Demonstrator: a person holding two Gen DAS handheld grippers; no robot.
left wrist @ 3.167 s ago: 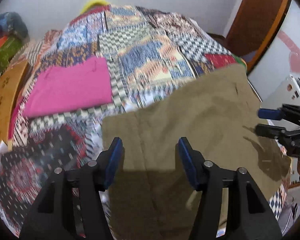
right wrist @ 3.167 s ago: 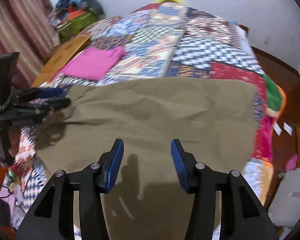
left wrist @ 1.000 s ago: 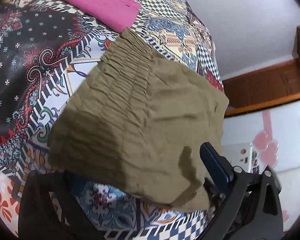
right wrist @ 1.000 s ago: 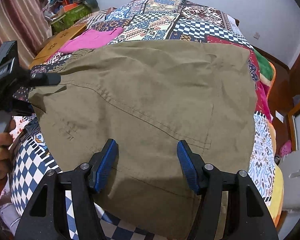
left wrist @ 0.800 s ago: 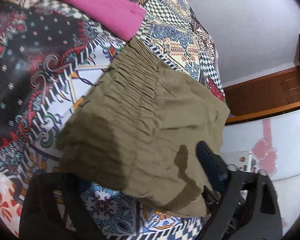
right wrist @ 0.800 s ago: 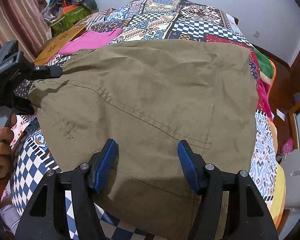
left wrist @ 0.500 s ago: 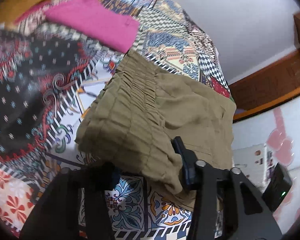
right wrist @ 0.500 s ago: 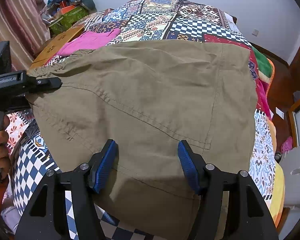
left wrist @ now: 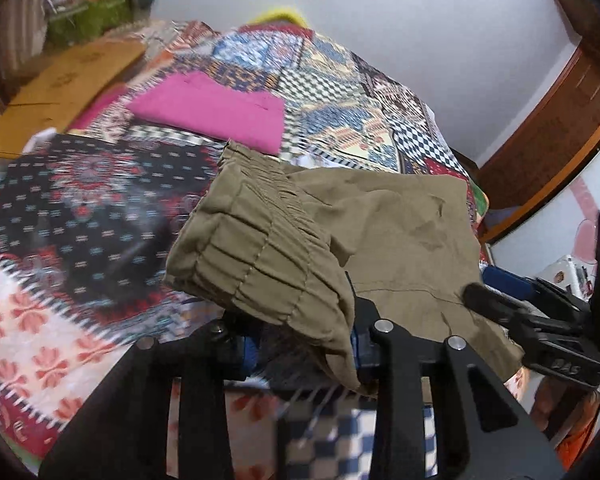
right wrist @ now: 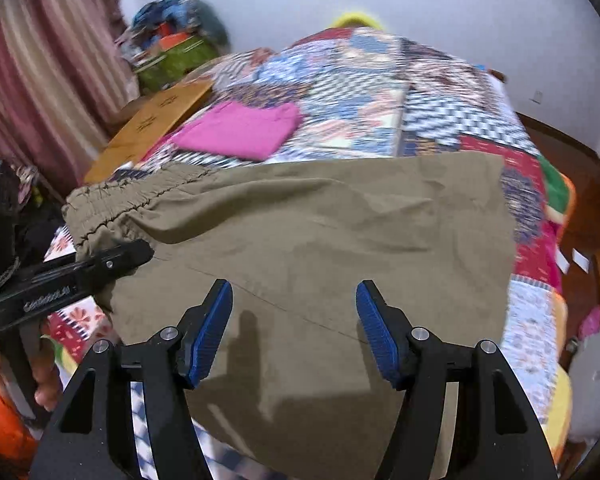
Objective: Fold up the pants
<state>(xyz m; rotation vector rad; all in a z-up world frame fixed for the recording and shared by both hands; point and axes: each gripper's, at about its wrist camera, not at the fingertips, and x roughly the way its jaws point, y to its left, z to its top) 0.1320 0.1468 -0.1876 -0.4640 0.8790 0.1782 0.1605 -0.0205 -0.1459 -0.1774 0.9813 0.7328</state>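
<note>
Olive-brown pants (right wrist: 320,240) lie folded on a patchwork quilt, elastic waistband (right wrist: 132,200) at the left. In the left wrist view my left gripper (left wrist: 304,352) is closing around the bunched waistband corner (left wrist: 268,264), which drapes over both jaws and hides the pads. The same gripper (right wrist: 112,260) reaches in from the left in the right wrist view. My right gripper (right wrist: 294,328) is open and empty, hovering above the near edge of the pants. It also shows in the left wrist view (left wrist: 512,300) at the right.
A folded magenta garment (right wrist: 240,130) lies on the quilt (right wrist: 440,100) beyond the pants. A cardboard sheet (right wrist: 152,120) and piled clutter (right wrist: 172,44) sit at the far left by a curtain. The bed's right edge drops to the floor.
My left gripper has narrowed around the waistband corner and lifted it, bunching the fabric. My right gripper has pulled back and risen slightly, still open.
</note>
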